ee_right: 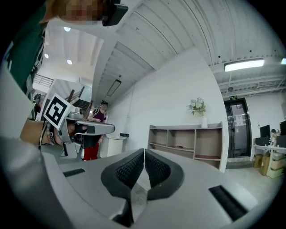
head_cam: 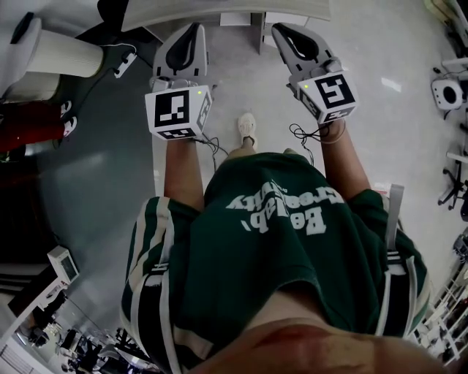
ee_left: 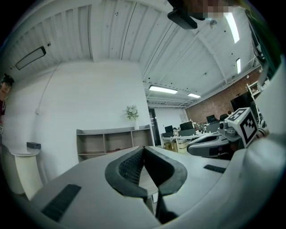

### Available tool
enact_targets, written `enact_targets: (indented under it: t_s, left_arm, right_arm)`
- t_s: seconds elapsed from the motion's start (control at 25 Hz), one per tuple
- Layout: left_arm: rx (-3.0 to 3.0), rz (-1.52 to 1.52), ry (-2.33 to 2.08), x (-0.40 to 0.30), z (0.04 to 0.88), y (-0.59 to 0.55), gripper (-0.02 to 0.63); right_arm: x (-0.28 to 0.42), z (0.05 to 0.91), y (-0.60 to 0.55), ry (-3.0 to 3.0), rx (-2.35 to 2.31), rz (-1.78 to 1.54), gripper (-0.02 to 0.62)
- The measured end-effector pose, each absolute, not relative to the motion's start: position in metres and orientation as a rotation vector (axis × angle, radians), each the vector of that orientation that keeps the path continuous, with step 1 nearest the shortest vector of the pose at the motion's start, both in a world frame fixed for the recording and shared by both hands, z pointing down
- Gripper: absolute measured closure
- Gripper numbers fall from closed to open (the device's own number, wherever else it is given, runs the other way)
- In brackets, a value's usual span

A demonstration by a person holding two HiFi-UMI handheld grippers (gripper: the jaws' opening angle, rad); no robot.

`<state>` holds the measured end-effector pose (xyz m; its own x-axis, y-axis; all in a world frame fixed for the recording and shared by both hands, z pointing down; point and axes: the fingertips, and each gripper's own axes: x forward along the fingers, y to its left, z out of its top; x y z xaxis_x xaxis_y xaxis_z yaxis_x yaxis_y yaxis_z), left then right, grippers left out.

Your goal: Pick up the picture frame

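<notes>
No picture frame shows in any view. In the head view I hold both grippers level in front of my green shirt, above a grey floor. My left gripper [head_cam: 194,29] is shut, its dark pads meeting with nothing between them [ee_left: 144,148]. My right gripper [head_cam: 279,29] is also shut and empty [ee_right: 144,151]. Both point toward a low open shelf unit [ee_left: 111,143] [ee_right: 192,144] against a white wall, with a vase of flowers [ee_left: 132,113] [ee_right: 197,107] on top. What lies on the shelves is too small to make out.
A white table edge [head_cam: 219,13] lies just ahead of the grippers. A white cylindrical stand [head_cam: 55,57] is at the left. A person in red trousers [ee_right: 94,134] stands at the left, near the white stand. Desks with monitors [ee_left: 190,129] and a glass door [ee_right: 237,129] lie to the right.
</notes>
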<state>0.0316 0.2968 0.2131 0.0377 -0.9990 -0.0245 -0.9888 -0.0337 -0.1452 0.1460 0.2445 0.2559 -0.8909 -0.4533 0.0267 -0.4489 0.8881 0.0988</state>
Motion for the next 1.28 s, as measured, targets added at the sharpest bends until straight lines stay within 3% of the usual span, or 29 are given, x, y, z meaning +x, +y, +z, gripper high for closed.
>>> enact_targets:
  t_s: [0.6, 1.04, 1.28]
  left_arm:
    - [-2.227, -0.104, 2.036, -0.056, 0.211, 0.198, 0.588]
    - [-2.270, -0.138, 2.036, -0.067, 0.233, 0.122, 0.588]
    - [-2.231, -0.176, 2.088, -0.104, 0.251, 0.062, 0.588]
  right_arm:
    - [0.054, 0.242, 0.152, -3.039, 0.755, -0.244, 0.561]
    - [0.042, 0.267, 0.073, -3.034, 0.744, -0.174, 0.561]
    - [-0.005, 0.282, 0.006, -3.048, 0.636, -0.150, 0.561]
